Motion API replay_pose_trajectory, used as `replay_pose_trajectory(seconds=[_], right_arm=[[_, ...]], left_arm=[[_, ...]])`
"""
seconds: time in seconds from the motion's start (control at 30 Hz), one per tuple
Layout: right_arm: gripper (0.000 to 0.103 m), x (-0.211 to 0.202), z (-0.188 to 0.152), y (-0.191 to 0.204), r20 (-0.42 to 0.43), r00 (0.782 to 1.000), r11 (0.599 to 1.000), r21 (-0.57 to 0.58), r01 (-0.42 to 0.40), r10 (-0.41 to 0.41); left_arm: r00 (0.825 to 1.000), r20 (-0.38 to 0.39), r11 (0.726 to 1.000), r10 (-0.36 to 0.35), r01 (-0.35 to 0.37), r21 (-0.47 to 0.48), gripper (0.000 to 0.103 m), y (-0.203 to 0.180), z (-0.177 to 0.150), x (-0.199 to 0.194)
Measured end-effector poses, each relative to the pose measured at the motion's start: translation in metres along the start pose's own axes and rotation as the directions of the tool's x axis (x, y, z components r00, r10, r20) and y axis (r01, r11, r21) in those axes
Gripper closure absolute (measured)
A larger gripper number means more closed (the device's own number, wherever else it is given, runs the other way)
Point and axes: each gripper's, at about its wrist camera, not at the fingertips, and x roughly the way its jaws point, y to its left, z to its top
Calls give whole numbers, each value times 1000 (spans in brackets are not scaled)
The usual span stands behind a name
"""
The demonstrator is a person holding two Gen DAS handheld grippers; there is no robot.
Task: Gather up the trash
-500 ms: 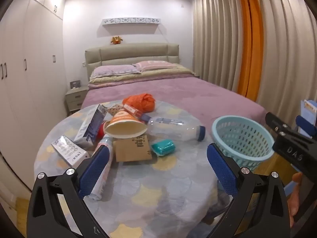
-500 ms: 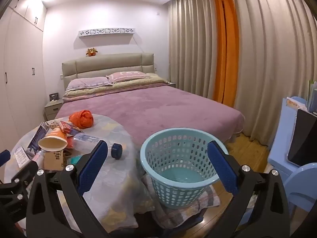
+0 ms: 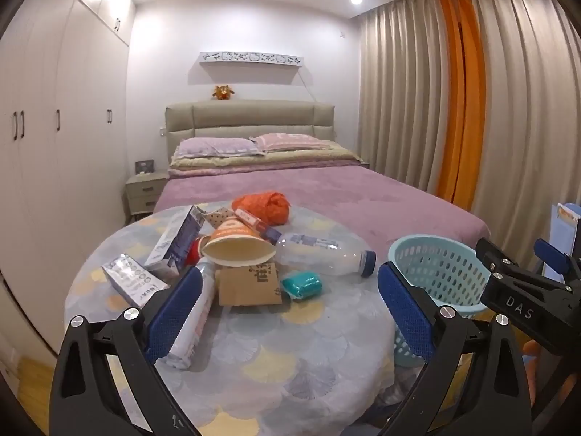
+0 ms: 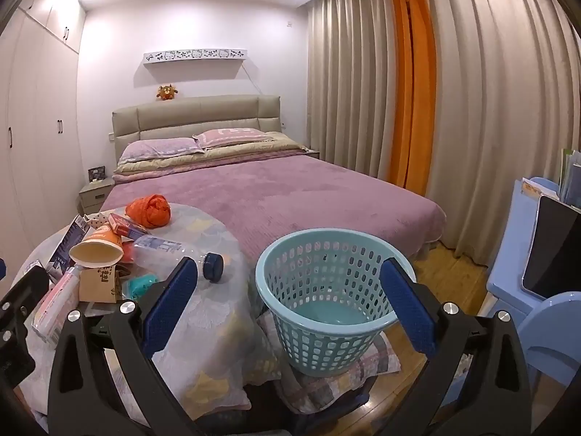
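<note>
Left gripper (image 3: 290,312) is hovering over the near edge of the round table (image 3: 290,363), jaws standing wide apart, nothing between the blue pads (image 3: 174,312). Right gripper (image 4: 290,301) is also gaping fully, nothing clamped; through its gap the teal basket (image 4: 326,312) is showing, sitting on a checked cushion (image 4: 363,367) just off the table's right edge (basket looks empty, bare bottom visible).

Trash is lying in a heap toward the far-left part of the tabletop:
- paper cup (image 3: 238,247) on its side, mouth facing the near edge, resting on top of the pile
- clear plastic bottle (image 3: 323,254) lying flat, blue cap pointing toward the right edge, just right of the cup
- brown cardboard piece (image 3: 250,287) lying in front of the cup
- small teal crumpled wad (image 3: 302,284) touching the cardboard's right side, apart from the pile's top
- orange crumpled bag (image 3: 262,208) near the far edge, behind the rest
- blue-white carton (image 3: 178,243) tilted at the left of the heap, and a silver packet (image 3: 132,283) lying nearer the left edge
- pale tube (image 3: 194,312) lying toward the near edge, partly hidden behind the left pad

In the left wrist view the right gripper's black frame is sitting at the right border, beside the basket
</note>
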Motion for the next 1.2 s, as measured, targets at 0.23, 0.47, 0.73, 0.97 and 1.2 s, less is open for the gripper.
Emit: replay_pose_trajectory(seconds=[0.23,0.47,0.73,0.97,1.2], right_arm=[[7,2,2,-3,-4,1000,1000,10,-2,2],[7,3,2,-5,-17,1000,1000,22,-13,14],[7,4,1,-3,-21,1000,1000,23,-18,18],[7,4,0,-2,-23,999,999,23,-23,23],[7,4,1,-1,-23,999,999,22,-29,30]], left_arm=[[1000,-1,1000,-26,26,10,9,-2,-1,-1],[999,-5,999,-38,38,10,10,-4,-1,1],[999,-14,999,-50,50,-4,10,-1,-3,4],[998,-14,998,-56,56,-10,10,2,-4,3],[998,-10,998,-65,65,-13,10,2,-4,2]])
